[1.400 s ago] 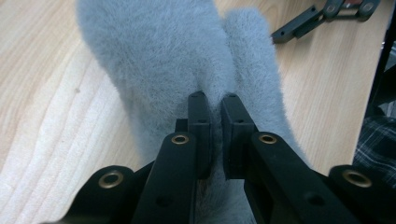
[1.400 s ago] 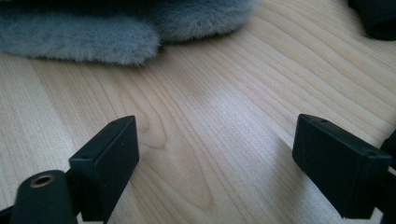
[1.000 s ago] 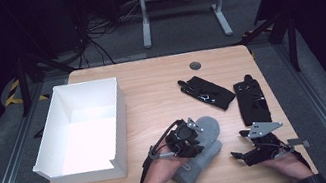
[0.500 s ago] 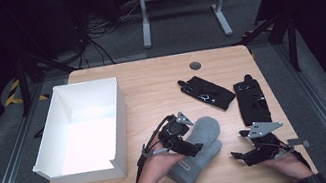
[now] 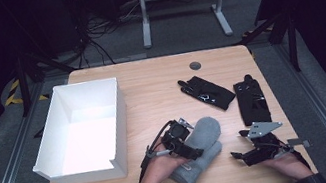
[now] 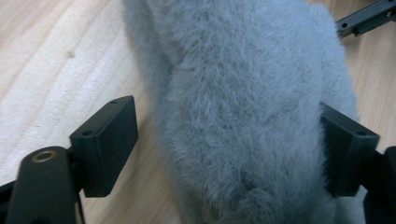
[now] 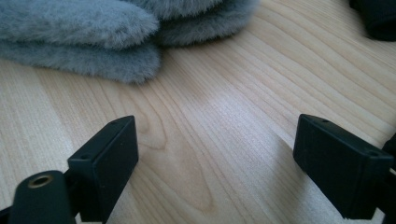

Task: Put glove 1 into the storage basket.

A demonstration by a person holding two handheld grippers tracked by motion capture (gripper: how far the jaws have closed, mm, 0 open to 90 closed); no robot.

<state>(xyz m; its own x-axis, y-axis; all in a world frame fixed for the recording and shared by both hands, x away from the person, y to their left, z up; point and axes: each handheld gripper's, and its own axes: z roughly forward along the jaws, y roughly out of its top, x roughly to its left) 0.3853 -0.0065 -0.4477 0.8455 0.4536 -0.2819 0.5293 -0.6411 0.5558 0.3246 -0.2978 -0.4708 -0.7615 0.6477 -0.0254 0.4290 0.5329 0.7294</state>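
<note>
Left tongs (image 6: pixel 219 154), just opened, straddle the grey mitten (image 5: pixel 201 152) right of the box (image 5: pixel 116 125), apparently not yet clamping, its long axis running away between the jaws; right tongs (image 7: pixel 215 163) stand apart, empty, beside it.

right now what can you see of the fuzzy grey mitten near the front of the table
The fuzzy grey mitten looks like soft, plush fleece and appears to be two mittens stacked, judging by the layered edges in the right gripper view. It lies flat on the light wooden table, slanting from the front edge up toward the right. The left gripper straddles it with jaws spread, having just been opening; the right-hand pad meets the fur, the left-hand pad stands clear.
</note>
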